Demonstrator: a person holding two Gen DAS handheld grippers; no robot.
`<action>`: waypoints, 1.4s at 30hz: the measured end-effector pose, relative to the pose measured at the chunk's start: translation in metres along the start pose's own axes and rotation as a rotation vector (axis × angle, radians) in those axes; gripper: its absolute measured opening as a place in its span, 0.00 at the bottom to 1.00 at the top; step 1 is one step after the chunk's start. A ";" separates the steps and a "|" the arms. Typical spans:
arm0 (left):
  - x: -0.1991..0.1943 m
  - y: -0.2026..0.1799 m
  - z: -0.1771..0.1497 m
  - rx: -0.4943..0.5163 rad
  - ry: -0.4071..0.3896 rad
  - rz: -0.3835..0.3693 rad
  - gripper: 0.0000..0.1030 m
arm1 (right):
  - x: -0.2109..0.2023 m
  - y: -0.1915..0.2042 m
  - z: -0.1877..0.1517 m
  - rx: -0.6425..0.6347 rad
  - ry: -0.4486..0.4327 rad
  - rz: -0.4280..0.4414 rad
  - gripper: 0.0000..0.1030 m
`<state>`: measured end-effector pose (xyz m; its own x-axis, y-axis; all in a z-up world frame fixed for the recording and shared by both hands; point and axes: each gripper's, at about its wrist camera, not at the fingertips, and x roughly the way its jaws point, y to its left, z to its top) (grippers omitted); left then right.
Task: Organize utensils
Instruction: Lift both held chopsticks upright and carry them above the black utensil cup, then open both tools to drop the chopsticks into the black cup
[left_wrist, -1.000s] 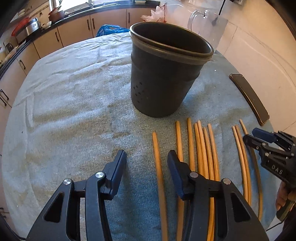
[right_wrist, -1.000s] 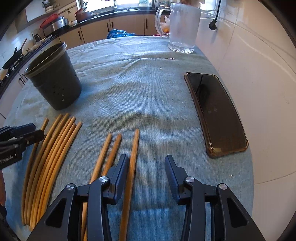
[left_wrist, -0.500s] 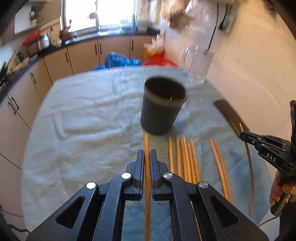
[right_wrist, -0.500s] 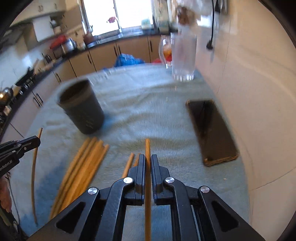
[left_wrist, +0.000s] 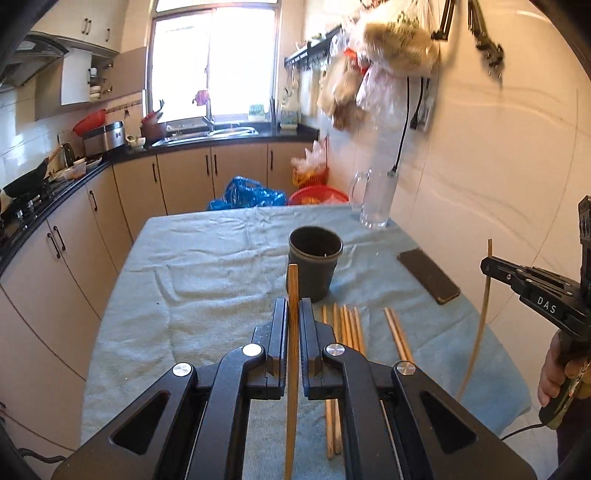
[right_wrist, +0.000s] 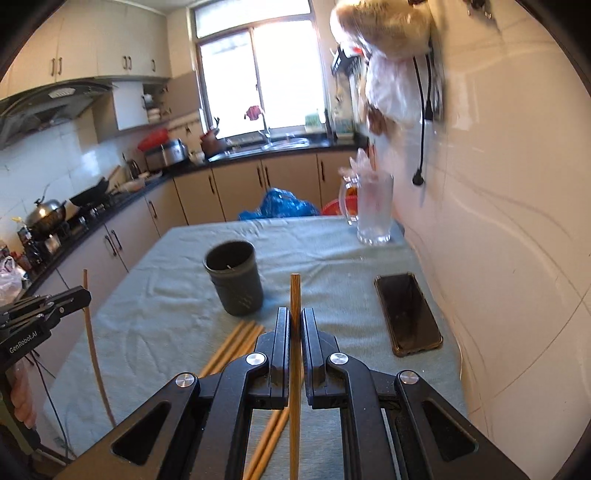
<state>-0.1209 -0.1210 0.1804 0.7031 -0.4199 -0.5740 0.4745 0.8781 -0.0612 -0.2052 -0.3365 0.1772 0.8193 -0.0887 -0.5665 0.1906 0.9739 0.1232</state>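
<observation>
My left gripper (left_wrist: 292, 308) is shut on a wooden chopstick (left_wrist: 292, 288) and holds it well above the table. It shows at the left of the right wrist view (right_wrist: 79, 295) with its chopstick (right_wrist: 94, 350). My right gripper (right_wrist: 294, 317) is shut on another wooden chopstick (right_wrist: 294, 295), also raised; it shows in the left wrist view (left_wrist: 491, 264) with its chopstick (left_wrist: 482, 317). A dark grey utensil holder (left_wrist: 314, 258) (right_wrist: 234, 277) stands empty on the towel. Several chopsticks (left_wrist: 347, 325) (right_wrist: 236, 343) lie in front of it.
A grey-blue towel (left_wrist: 207, 280) covers the table. A black phone (right_wrist: 406, 314) lies at the right beside the white wall. A glass jug (right_wrist: 373, 210) stands at the far right corner. Kitchen cabinets (left_wrist: 74, 240) run along the left.
Both grippers went from open near the towel to shut on one chopstick each, then lifted high and back from the table. The holder now looks smaller and farther.
</observation>
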 end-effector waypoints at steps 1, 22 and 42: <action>-0.004 0.001 0.002 -0.006 -0.012 -0.001 0.05 | -0.005 0.002 0.001 -0.001 -0.013 0.004 0.06; 0.015 -0.008 0.170 -0.030 -0.210 -0.089 0.05 | 0.010 0.034 0.143 0.044 -0.263 0.108 0.06; 0.163 -0.001 0.175 -0.066 0.020 -0.065 0.05 | 0.172 0.022 0.153 0.172 -0.035 0.081 0.07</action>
<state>0.0864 -0.2304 0.2301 0.6610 -0.4722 -0.5832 0.4820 0.8628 -0.1524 0.0229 -0.3620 0.2070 0.8536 -0.0220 -0.5205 0.2106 0.9284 0.3061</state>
